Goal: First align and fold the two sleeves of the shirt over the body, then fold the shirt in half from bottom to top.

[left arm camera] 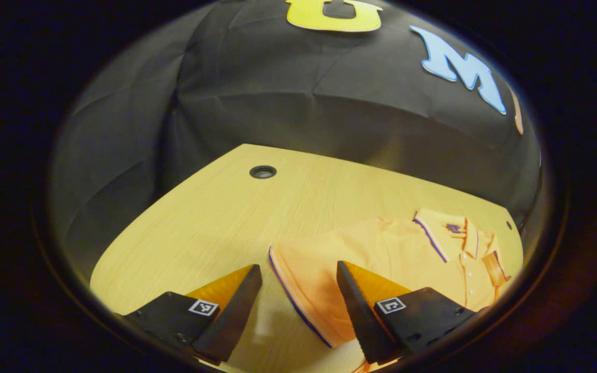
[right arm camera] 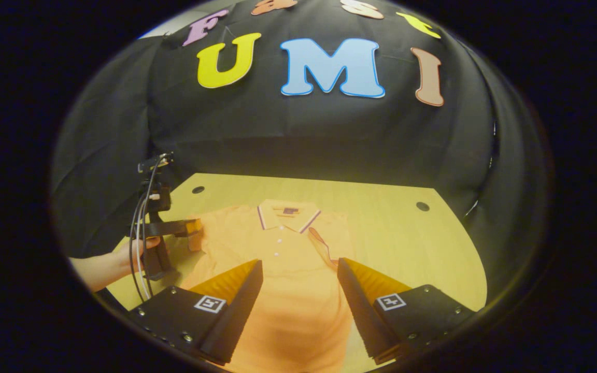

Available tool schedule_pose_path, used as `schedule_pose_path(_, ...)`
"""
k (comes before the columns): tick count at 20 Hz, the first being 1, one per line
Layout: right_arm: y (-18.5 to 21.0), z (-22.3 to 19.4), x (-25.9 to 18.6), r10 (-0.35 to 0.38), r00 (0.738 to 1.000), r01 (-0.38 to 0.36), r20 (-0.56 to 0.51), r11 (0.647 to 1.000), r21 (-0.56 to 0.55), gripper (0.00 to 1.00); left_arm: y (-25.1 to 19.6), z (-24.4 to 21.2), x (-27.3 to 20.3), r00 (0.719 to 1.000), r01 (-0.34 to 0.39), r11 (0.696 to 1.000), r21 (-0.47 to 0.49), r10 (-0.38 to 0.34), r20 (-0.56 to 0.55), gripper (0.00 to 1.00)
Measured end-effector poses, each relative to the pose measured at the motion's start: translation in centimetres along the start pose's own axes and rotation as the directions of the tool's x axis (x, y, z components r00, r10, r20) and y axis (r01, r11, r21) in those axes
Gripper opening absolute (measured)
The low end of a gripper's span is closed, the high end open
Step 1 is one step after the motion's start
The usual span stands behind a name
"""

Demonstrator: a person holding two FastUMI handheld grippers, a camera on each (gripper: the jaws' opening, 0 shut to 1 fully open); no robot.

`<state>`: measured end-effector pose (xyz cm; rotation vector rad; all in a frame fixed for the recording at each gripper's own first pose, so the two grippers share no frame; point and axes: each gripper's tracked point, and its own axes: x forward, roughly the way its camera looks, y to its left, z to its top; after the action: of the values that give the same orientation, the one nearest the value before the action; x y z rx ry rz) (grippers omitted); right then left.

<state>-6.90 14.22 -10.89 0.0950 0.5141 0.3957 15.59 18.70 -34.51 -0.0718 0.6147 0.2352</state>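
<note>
In the right gripper view a hand [right arm camera: 122, 261] at 9 o'clock holds the left gripper [right arm camera: 195, 230] beside the shirt's [right arm camera: 288, 290] left sleeve [left arm camera: 309, 290]. Left gripper: jaws wide, empty. The shirt lies flat on the table [right arm camera: 407, 243]. Right gripper [right arm camera: 298, 290]: wide open, empty, above the shirt's body.

Shirt [right arm camera: 288, 259] flat on my table [right arm camera: 407, 243], collar [right arm camera: 288, 213] toward the wall. My left gripper [right arm camera: 195, 233] at its left sleeve; my right gripper [right arm camera: 298, 305] over its body.

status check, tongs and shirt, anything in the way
Left tongs open, over the near sleeve. Right tongs open above the shirt body. Far sleeve already folded in. Nothing in the way.
</note>
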Motion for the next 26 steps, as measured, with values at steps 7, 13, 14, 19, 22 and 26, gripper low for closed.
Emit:
schedule_pose_path(7, -0.1, -1.5, -0.8, 0.024, 0.999, -0.024, -0.030, 1.000, 0.010, 0.90, -1.8, 0.3, 1.2, 1.000, -0.015, 0.996, 0.086, 0.014, 0.012, 0.94)
schedule_pose_path(13, -0.8, -2.5, -0.4, 0.027, 0.998, -0.024, -0.048, 0.997, 0.069, 0.90, -2.8, 0.2, 1.5, 1.000, 0.024, 0.986, 0.165, -0.022, -0.011, 0.18)
schedule_pose_path(14, -1.0, -2.7, -0.4, 0.022, 0.999, -0.019, -0.049, 0.997, 0.069, 0.90, -3.0, 0.2, 1.6, 1.000, 0.027, 0.983, 0.179, -0.025, -0.014, 0.18)
schedule_pose_path(19, -1.9, -3.2, -0.7, -0.002, 0.998, 0.006, -0.055, 0.997, 0.071, 0.90, -4.6, 3.3, -0.3, 0.996, 0.028, 0.984, 0.178, -0.042, 0.073, 0.08)
schedule_pose_path(22, -2.1, -3.6, -1.0, -0.005, 0.998, 0.010, -0.064, 0.996, 0.083, 0.90, -7.3, 5.1, -1.9, 0.989, 0.065, 0.976, 0.208, -0.091, 0.117, 0.09)
schedule_pose_path(26, -1.9, -4.0, -1.0, -0.004, 0.998, 0.009, -0.066, 0.996, 0.087, 0.90, -10.9, 5.3, -3.0, 0.981, 0.121, 0.962, 0.246, -0.154, 0.116, 0.08)
